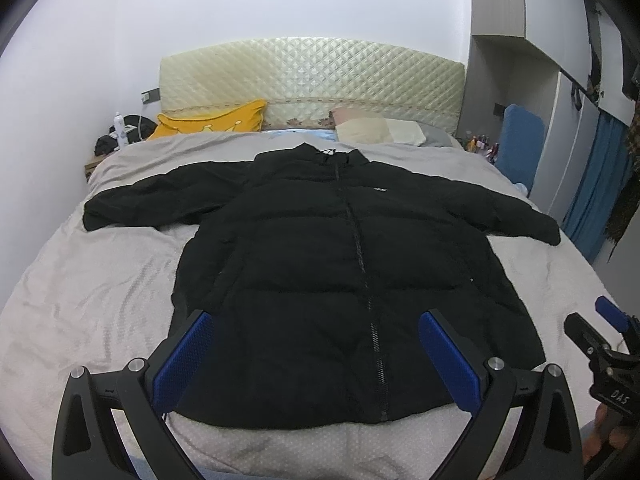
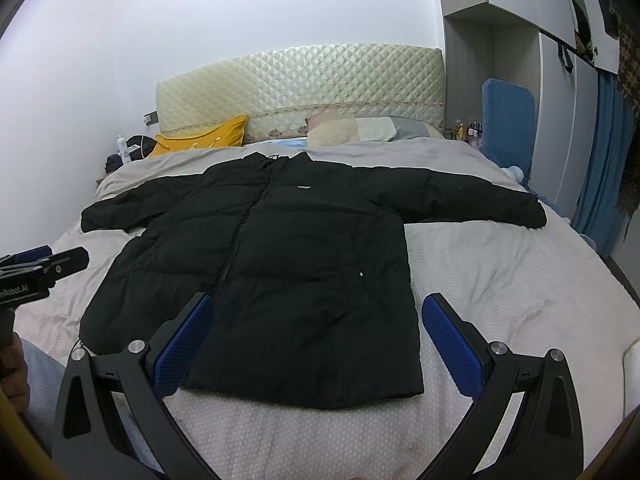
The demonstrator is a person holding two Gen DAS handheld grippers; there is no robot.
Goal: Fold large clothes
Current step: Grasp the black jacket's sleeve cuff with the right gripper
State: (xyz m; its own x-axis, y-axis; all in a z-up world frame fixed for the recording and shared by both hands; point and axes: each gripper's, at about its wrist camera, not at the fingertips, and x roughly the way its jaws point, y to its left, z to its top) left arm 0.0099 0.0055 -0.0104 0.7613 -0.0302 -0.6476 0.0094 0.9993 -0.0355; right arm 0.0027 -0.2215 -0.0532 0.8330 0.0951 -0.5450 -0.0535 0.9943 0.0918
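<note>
A large black puffer jacket (image 1: 320, 264) lies flat and zipped on the bed, collar toward the headboard, both sleeves spread out sideways. It also shows in the right wrist view (image 2: 280, 264). My left gripper (image 1: 316, 320) is open and empty, held above the jacket's hem. My right gripper (image 2: 316, 304) is open and empty, above the hem's right part. The right gripper also shows at the right edge of the left wrist view (image 1: 600, 332). The left gripper shows at the left edge of the right wrist view (image 2: 48, 260).
The bed has a grey cover (image 1: 100, 280) and a quilted cream headboard (image 1: 312, 76). A yellow pillow (image 1: 212, 120) and pale pillows (image 1: 380, 130) lie at the head. A cluttered nightstand (image 1: 116, 136) stands left; a blue chair (image 1: 520, 140) and wardrobe stand right.
</note>
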